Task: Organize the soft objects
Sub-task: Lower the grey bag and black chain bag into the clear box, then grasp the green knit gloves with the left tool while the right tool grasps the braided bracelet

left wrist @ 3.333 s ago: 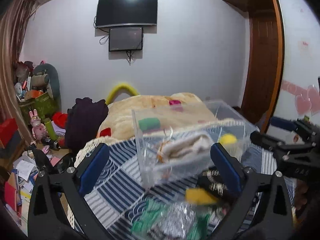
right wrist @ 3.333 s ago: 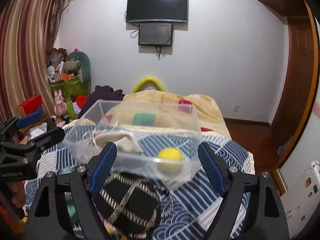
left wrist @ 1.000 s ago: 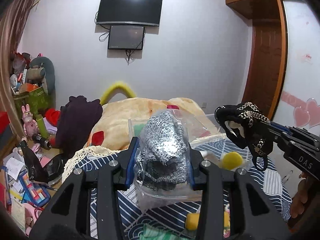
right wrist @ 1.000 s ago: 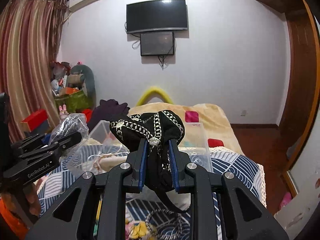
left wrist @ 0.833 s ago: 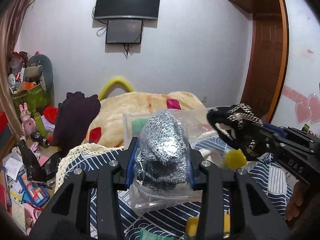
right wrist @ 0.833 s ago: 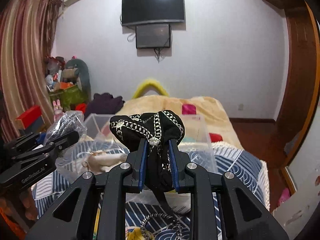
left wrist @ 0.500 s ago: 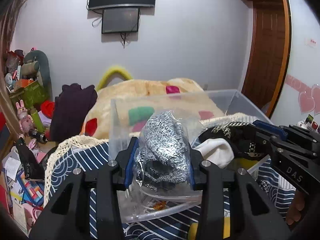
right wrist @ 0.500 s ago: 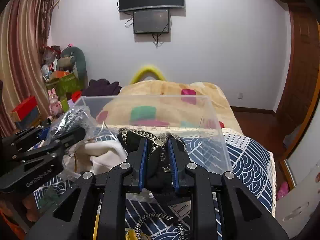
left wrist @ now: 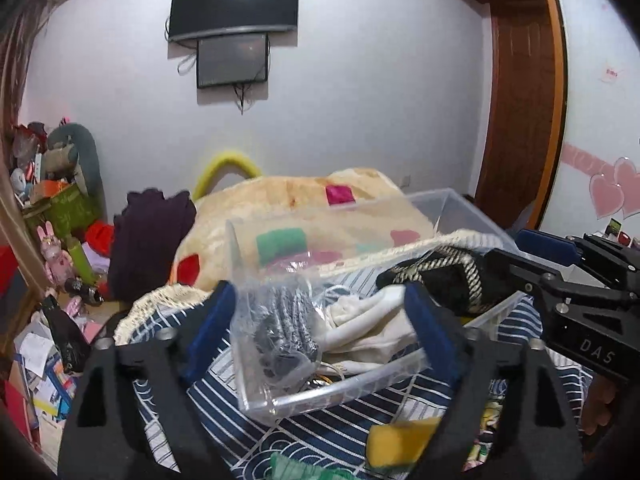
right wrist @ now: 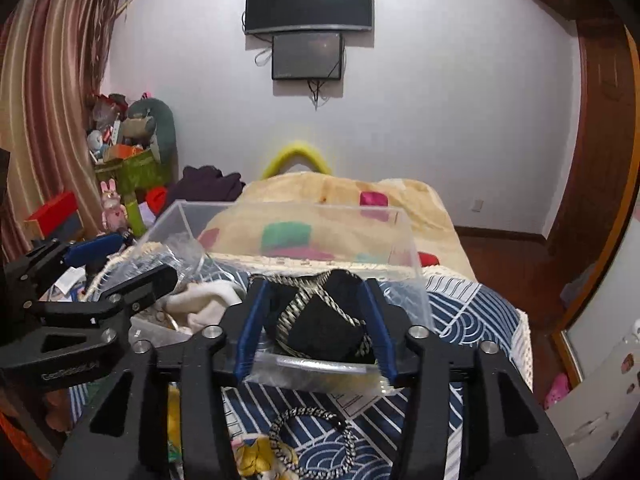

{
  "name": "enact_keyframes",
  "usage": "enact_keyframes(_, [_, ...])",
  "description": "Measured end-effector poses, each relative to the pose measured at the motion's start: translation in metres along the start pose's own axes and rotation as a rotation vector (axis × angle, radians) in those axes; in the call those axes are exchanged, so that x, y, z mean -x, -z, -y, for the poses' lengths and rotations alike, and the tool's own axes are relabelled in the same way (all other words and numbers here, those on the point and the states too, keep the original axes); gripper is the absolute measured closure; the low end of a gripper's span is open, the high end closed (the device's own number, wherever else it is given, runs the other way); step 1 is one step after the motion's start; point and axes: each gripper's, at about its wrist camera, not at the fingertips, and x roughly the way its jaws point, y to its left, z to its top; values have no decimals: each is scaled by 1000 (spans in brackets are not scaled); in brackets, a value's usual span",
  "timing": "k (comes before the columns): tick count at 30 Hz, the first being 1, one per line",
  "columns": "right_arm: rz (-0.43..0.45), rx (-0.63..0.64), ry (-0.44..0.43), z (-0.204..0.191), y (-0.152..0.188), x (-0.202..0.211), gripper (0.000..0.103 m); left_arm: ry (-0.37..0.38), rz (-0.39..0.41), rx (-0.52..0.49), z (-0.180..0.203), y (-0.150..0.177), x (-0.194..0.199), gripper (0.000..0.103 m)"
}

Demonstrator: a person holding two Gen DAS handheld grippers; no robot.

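A clear plastic bin (left wrist: 344, 390) (right wrist: 416, 276) stands on the blue patterned bedspread. My left gripper (left wrist: 320, 332) is open over the bin's left end; a grey knit item in a clear bag (left wrist: 286, 330) lies in the bin between its fingers. My right gripper (right wrist: 316, 320) is open at the bin's right end; a black pouch with gold chain trim (right wrist: 324, 322) (left wrist: 440, 280) rests in the bin between its fingers. A cream cloth (left wrist: 372, 328) (right wrist: 204, 300) lies in the bin's middle.
A yellow sponge (left wrist: 400, 438) and a green item (left wrist: 292, 468) lie on the bedspread in front of the bin, with a chain strap (right wrist: 312, 440). A beige blanket (left wrist: 304, 208) lies behind. Clutter (left wrist: 44, 280) fills the floor at left.
Both grippers lowered to the bin and opened. The bagged grey knit and the black pouch were let go and now lie inside the bin.
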Motion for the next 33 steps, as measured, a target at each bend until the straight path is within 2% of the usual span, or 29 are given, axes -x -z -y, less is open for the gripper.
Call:
enact_keyframes(2, [28, -2, -6, 2, -2, 12, 47, -1, 29, -4, 0, -1, 14, 4])
enact_keyframes(5, [64, 9, -1, 0, -2, 27, 41, 4, 42, -5, 0, 0, 28, 1])
enact_keyframes(10, [80, 17, -14, -1, 5, 43, 40, -5, 26, -11, -2, 13, 43, 0])
enact_keyframes(15, [37, 39, -7, -5, 22, 45, 39, -36, -16, -29, -3, 39, 47, 0])
enact_keyframes(21, [-71, 41, 23, 0, 53, 28, 39, -17, -145, -9, -10, 84, 34, 0])
enact_keyframes(25, [-140, 10, 39, 12, 75, 15, 40, -38, -195, -13, -13, 105, 25, 0])
enact_keyframes(26, [-150, 5, 52, 13, 79, 12, 41, -31, -209, -2, -14, 109, 23, 0])
enact_keyframes(28, [-174, -1, 65, 16, 84, 3, 55, -11, -235, 21, -16, 114, 18, 0])
enact_keyframes(30, [-201, -11, 56, 18, 86, -5, 64, -3, -246, 24, -15, 119, 16, 0])
enact_keyframes(32, [-223, -18, 46, 21, 90, -10, 67, 0, -249, 27, -16, 121, 14, 1])
enact_keyframes(33, [-228, -22, 50, 23, 91, -12, 69, 12, -251, 41, -17, 122, 13, 7])
